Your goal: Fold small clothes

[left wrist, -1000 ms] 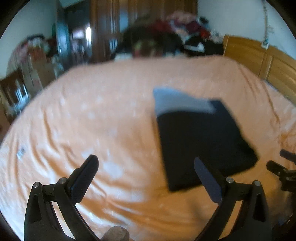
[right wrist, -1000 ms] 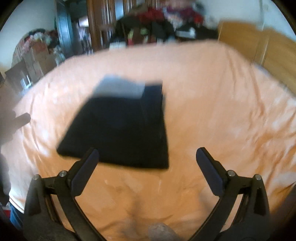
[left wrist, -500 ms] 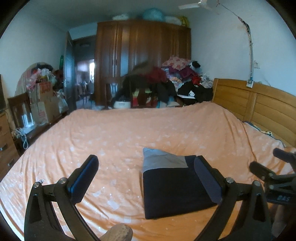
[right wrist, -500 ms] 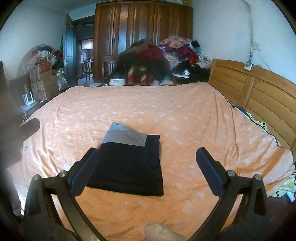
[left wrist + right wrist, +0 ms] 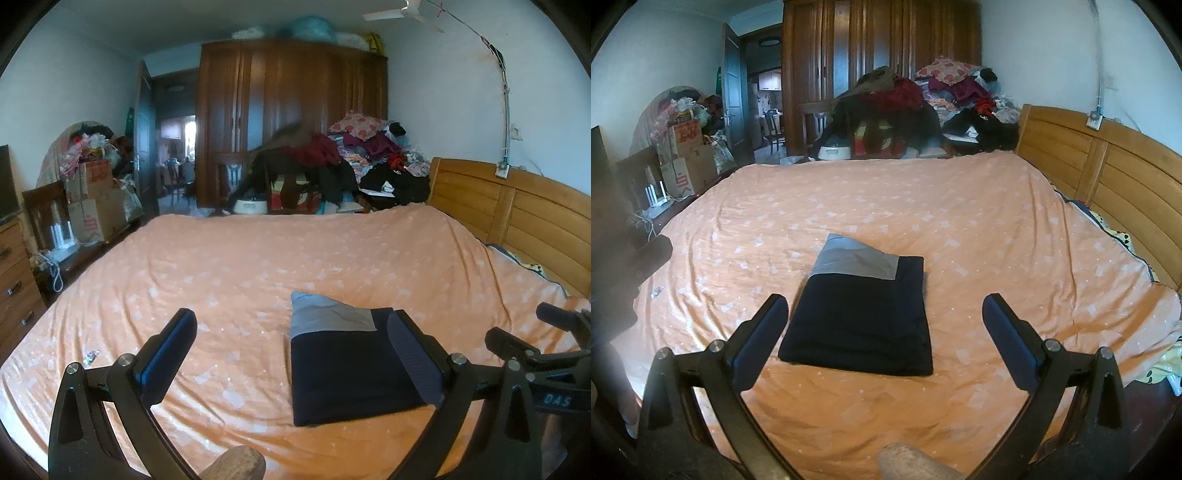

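A dark navy garment with a grey band (image 5: 347, 365) (image 5: 860, 317) lies folded into a flat rectangle on the orange bedspread (image 5: 240, 266) (image 5: 979, 229). My left gripper (image 5: 291, 347) is open and held back above the bed's near edge, the garment lying ahead and right of its centre. Nothing is between its fingers. My right gripper (image 5: 886, 328) is also open and empty, raised short of the garment's near edge. In the left wrist view the right gripper's black frame shows at the far right.
A wooden headboard (image 5: 517, 218) (image 5: 1108, 166) runs along the bed's right side. Beyond the far edge stand a chair heaped with clothes (image 5: 317, 166), a wooden wardrobe (image 5: 879, 55) and stacked boxes (image 5: 92, 199) at the left. A small wrapper (image 5: 90, 356) lies on the bedspread at left.
Both grippers have pulled back and lifted away from the folded garment, so the views now take in the whole room. The garment has stayed in place on the bed.
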Demonstrator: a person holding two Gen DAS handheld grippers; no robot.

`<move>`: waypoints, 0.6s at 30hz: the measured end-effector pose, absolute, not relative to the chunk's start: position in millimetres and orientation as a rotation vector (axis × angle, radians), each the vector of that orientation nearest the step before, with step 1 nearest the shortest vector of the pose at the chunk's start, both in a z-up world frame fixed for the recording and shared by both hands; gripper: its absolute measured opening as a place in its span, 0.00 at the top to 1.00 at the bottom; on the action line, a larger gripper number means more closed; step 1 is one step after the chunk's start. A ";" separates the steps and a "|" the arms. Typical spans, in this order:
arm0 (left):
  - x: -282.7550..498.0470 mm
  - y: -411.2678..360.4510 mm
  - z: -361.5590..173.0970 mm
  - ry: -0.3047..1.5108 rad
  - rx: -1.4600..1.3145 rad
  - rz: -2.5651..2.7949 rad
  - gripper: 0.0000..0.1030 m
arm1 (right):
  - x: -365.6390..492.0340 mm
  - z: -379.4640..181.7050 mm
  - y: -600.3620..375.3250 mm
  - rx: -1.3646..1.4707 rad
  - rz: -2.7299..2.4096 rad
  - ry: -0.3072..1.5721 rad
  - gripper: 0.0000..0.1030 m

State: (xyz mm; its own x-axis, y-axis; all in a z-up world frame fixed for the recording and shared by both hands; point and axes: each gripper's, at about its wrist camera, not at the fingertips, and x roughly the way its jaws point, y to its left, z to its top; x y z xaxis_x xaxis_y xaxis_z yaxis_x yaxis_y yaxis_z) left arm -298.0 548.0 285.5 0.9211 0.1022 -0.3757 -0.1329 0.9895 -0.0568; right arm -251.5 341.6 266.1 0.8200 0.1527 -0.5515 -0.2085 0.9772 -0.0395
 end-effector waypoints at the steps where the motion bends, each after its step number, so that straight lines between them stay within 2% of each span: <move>1: -299.2 548.0 286.4 0.381 -0.083 0.119 0.00 | -251.6 265.8 342.2 -0.101 0.195 0.579 0.00; 18: -303.4 549.8 284.9 0.404 -0.074 0.115 0.00 | -238.7 240.5 336.0 -0.035 0.220 0.673 0.00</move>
State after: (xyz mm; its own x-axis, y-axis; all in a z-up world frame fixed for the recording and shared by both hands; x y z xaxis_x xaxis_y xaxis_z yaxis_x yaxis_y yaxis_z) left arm -303.4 549.8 284.9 0.9131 0.0965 -0.3961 -0.1258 0.9909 -0.0486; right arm -238.7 336.0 240.5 0.7597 0.1907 -0.6217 -0.2131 0.9762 0.0390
